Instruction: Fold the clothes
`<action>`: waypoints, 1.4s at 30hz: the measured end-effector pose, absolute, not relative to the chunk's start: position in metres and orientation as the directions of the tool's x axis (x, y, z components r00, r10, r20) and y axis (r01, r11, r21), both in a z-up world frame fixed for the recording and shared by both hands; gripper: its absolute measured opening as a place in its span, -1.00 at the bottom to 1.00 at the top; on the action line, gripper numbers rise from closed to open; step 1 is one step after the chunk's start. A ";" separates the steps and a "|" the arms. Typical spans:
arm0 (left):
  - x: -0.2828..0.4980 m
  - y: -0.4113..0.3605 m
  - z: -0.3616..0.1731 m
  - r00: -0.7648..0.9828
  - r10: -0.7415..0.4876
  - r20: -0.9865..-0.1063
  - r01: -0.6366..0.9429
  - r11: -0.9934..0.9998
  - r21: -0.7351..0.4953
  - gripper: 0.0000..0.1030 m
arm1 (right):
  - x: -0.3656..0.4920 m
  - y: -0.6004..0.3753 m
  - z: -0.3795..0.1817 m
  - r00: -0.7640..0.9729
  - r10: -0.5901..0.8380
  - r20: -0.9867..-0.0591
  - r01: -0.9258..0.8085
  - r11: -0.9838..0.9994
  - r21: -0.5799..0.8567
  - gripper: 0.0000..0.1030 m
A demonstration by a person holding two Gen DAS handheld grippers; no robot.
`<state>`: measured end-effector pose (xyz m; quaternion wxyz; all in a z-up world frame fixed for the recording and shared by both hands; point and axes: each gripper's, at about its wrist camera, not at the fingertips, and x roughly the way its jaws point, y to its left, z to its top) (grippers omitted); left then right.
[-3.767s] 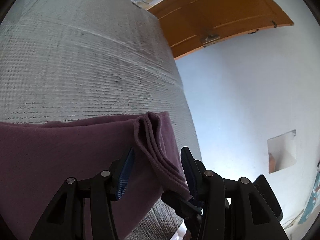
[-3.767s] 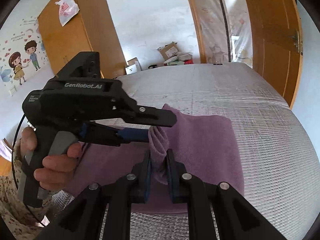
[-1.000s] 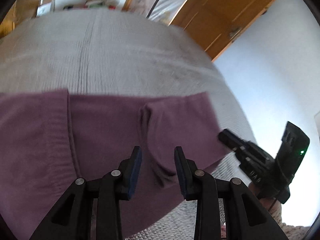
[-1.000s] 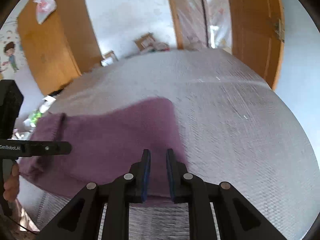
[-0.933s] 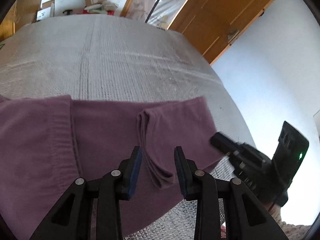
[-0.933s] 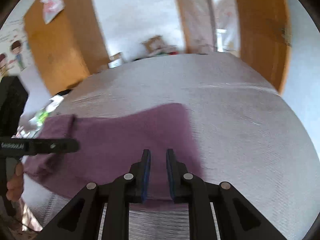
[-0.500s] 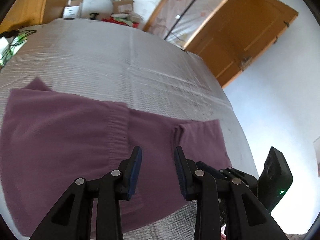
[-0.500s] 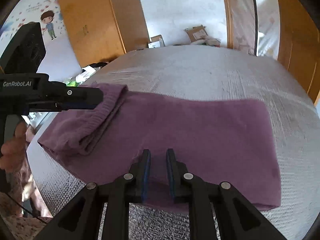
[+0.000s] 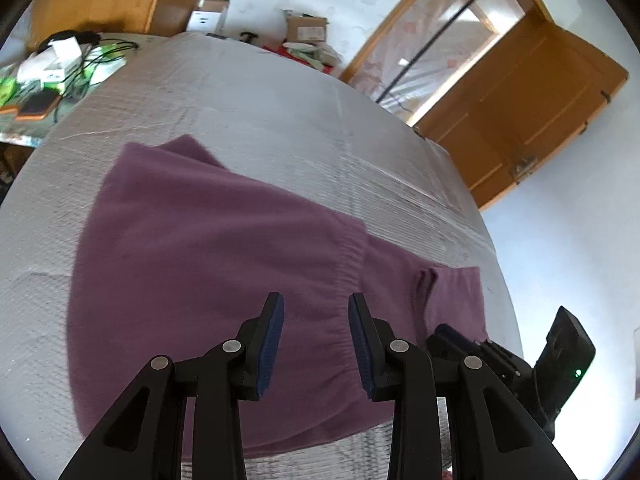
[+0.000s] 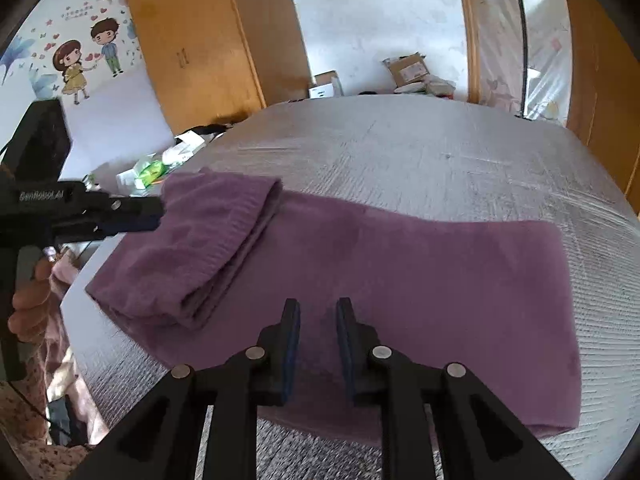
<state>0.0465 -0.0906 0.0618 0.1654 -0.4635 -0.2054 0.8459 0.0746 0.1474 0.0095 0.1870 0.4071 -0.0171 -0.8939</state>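
A purple knit garment [image 9: 208,252] lies flat on the silver quilted bed [image 9: 260,112]. In the right wrist view one end of the garment [image 10: 420,276] is doubled over into a thick fold [image 10: 200,248] at the left. My left gripper [image 9: 316,314] hovers open over the ribbed band, nothing between its pads; from the right wrist it [image 10: 158,216] shows at the fold's left edge. My right gripper [image 10: 318,312] is above the garment's near edge, jaws opening, with nothing between them. The right gripper [image 9: 440,334] is also visible by the garment's right corner.
A hand [image 10: 28,304] holds the left tool. Wooden wardrobe [image 10: 208,40] and door [image 9: 520,120] stand behind the bed. Cardboard boxes [image 9: 306,28] sit at the far end. Cables and small items [image 9: 52,68] clutter the left side. The bed's near edge is just under both grippers.
Both grippers have let go of the small fold they held earlier. My left gripper slid left along the garment, away from the right corner. The right jaws stand a little wider.
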 end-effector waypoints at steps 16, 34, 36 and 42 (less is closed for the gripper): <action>0.060 -0.185 0.048 -0.575 0.353 -0.738 0.084 -0.872 -0.482 -0.32 | 0.079 0.064 0.032 -0.542 -0.481 -0.689 0.530 -0.832 0.164 -0.60; 0.027 -0.239 0.023 -0.534 0.442 -0.720 0.083 -0.821 -0.565 -0.32 | 0.102 -0.109 0.000 -0.305 -0.606 -0.735 0.811 -0.569 0.132 -0.14; 0.022 -0.239 0.021 -0.531 0.437 -0.726 0.090 -0.823 -0.561 -0.32 | 0.101 -0.117 -0.003 -0.301 -0.599 -0.742 0.806 -0.575 0.136 -0.13; 0.009 -0.234 0.011 -0.495 0.452 -0.741 0.086 -0.824 -0.560 -0.26 | 0.106 -0.133 -0.013 -0.356 -0.517 -0.778 0.782 -0.621 0.054 -0.12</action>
